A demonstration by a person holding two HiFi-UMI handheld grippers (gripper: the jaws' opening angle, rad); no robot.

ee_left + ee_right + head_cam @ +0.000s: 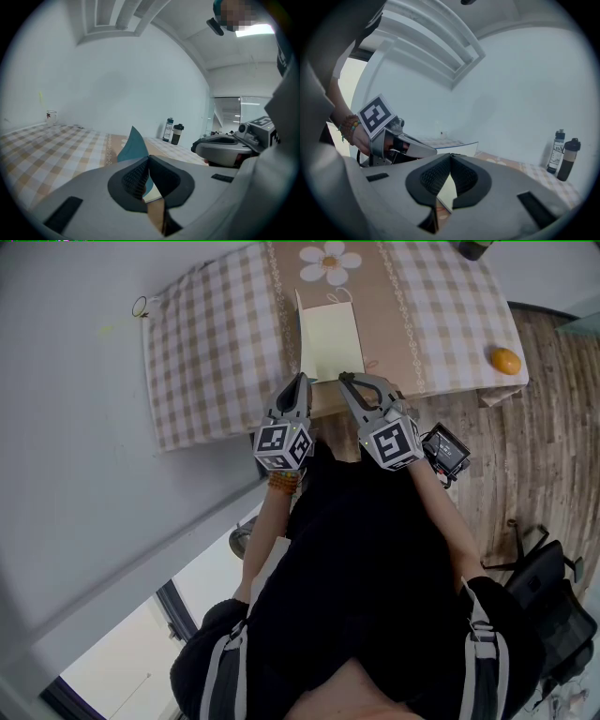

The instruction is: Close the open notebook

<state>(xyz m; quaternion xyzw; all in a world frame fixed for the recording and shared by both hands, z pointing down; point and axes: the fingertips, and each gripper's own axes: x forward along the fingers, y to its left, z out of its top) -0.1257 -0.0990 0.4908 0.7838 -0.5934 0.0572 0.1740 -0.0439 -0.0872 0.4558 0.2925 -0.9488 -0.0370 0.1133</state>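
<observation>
On my feed the bench (197, 343) wears a beige-and-white check cloth with a tan runner (382, 329) down the middle, printed with a white daisy (330, 259) that is yellow at its heart. The notebook (330, 338) shows pale yellow pages and a teal cover. The fruit (506, 360) at the corner is orange. The left gripper (301, 381) and right gripper (345, 381) are grey, black-lined at the jaws, with black-and-white square markers.

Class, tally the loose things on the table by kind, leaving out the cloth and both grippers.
Notebook: 1
Bottles: 2
Orange fruit: 1
Glass: 1
Total: 5
</observation>
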